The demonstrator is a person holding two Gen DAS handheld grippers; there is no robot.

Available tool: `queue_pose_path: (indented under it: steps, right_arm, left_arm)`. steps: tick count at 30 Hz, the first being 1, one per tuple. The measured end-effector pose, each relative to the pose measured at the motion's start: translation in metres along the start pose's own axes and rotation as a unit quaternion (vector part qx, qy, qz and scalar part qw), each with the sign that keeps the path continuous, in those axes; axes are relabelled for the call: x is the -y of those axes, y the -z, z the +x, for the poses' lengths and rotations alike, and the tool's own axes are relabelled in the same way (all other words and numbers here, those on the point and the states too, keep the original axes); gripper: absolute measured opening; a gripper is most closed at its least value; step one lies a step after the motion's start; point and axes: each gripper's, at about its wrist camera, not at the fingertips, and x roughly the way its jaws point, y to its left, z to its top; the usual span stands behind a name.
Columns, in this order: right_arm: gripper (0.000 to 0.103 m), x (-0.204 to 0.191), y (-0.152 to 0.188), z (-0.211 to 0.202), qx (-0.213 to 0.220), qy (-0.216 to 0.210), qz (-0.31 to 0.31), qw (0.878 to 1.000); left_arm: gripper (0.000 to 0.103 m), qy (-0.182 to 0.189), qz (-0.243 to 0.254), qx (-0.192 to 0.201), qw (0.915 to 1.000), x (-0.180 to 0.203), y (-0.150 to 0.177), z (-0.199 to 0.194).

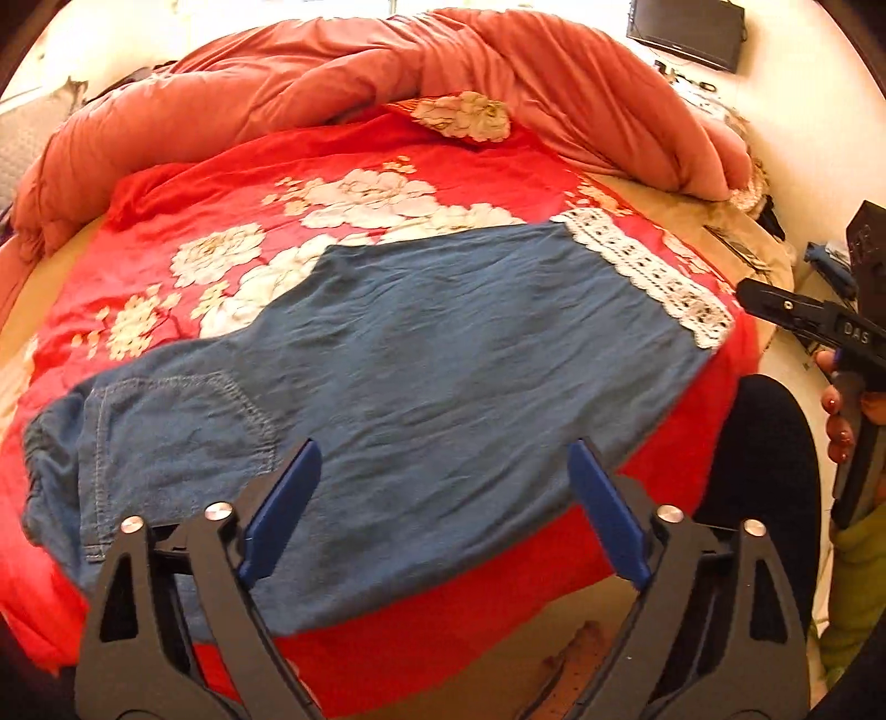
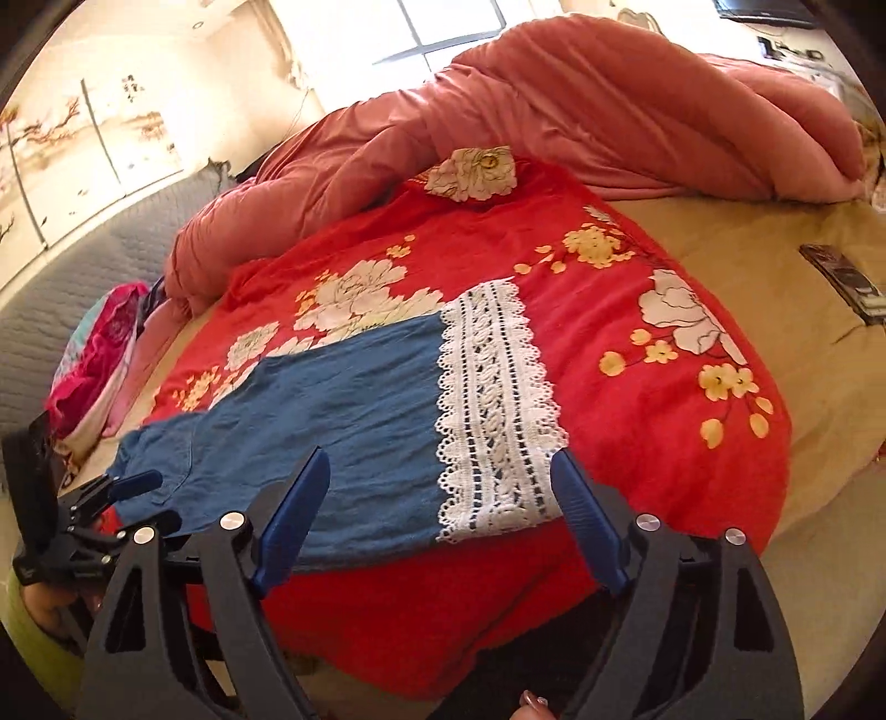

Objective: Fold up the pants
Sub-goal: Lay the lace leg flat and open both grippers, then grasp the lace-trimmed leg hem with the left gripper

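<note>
One pair of blue denim pants lies flat across a red floral blanket on a bed, folded lengthwise, its waistband and one stitched back pocket at the left and one band of white lace trim at the cuff end on the right; in the left wrist view the left gripper hangs over the near edge of the denim with its two blue pads spread wide and nothing pinched between them; the cloth lies below, apart from the pads. At the far left of the right wrist view sit a grey quilted bed surround and a small heap of pink and patterned clothes beside the mattress; behind the blanket a salmon-pink duvet is bunched in one long roll along the far side, with one floral corner of fabric turned up at its foot. The right gripper is poised over the lace cuff, its jaws likewise wide apart and gripping nothing. Further right the tan bedsheet is exposed, with one dark flat object lying on it, too small to identify. At the right edge of the left wrist view a hand holds the right gripper's handle; one dark screen is mounted on the wall beyond. Nothing lies on the pants or between either gripper and the fabric.
</note>
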Motion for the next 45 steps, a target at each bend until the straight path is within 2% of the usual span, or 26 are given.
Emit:
queue_pose_path:
  steps: [2,5,12,16,20,23,28,34,36,37,38,39,42,44,45]
  right_arm:
    - [0.086,0.003,0.000,-0.003,0.005,0.006,0.004,1.000]
    - [0.089,0.008,0.000,-0.005,0.012,0.008,0.010,1.000]
    - [0.089,0.016,0.005,0.000,0.013,0.008,0.016,1.000]
    - [0.089,0.018,0.006,0.005,0.013,0.003,0.023,1.000]
    - [0.089,0.022,0.006,0.011,0.011,-0.004,0.034,0.999]
    - [0.089,0.024,0.005,0.015,0.013,-0.007,0.041,0.999]
    - [0.089,0.030,0.004,0.024,0.013,-0.009,0.060,0.998]
    - [0.088,0.036,0.003,0.035,-0.001,-0.016,0.080,0.997]
    - [0.084,0.036,0.005,0.038,-0.008,-0.021,0.082,0.996]
    - [0.082,0.037,0.005,0.040,-0.012,-0.022,0.083,0.996]
    - [0.076,0.037,0.005,0.041,-0.014,-0.028,0.084,0.996]
    - [0.074,0.038,0.006,0.043,-0.018,-0.035,0.085,0.996]
    - [0.062,0.041,0.007,0.045,-0.022,-0.038,0.094,0.995]
    - [0.037,0.046,0.007,0.045,-0.016,-0.058,0.109,0.992]
    - [0.037,0.048,0.008,0.047,-0.017,-0.069,0.116,0.991]
  left_arm:
    - [0.092,0.005,0.010,0.004,0.9999,0.008,-0.005,-0.002]
    - [0.093,0.010,0.017,0.008,0.9998,0.017,-0.013,-0.002]
    - [0.093,0.016,0.034,0.008,0.9993,0.030,-0.045,0.012]
    - [0.093,0.011,0.068,0.008,0.9976,0.044,-0.072,0.024]
    - [0.093,0.012,0.080,-0.015,0.9967,0.051,-0.098,0.048]
    - [0.093,0.033,0.079,-0.030,0.9959,0.054,-0.114,0.068]
    - [0.093,0.019,0.112,-0.053,0.9921,0.067,-0.139,0.103]
    - [0.093,0.060,0.128,-0.065,0.9878,0.075,-0.169,0.143]
    - [0.093,0.075,0.125,-0.074,0.9865,0.077,-0.179,0.159]
    - [0.089,0.081,0.125,-0.080,0.9856,0.077,-0.182,0.165]
    - [0.087,0.086,0.124,-0.081,0.9853,0.078,-0.185,0.170]
    - [0.083,0.099,0.123,-0.086,0.9838,0.078,-0.189,0.177]
    - [0.075,0.136,0.117,-0.104,0.9782,0.079,-0.197,0.198]
    - [0.070,0.164,0.104,-0.119,0.9738,0.078,-0.200,0.210]
    - [0.065,0.184,0.097,-0.123,0.9704,0.077,-0.202,0.216]
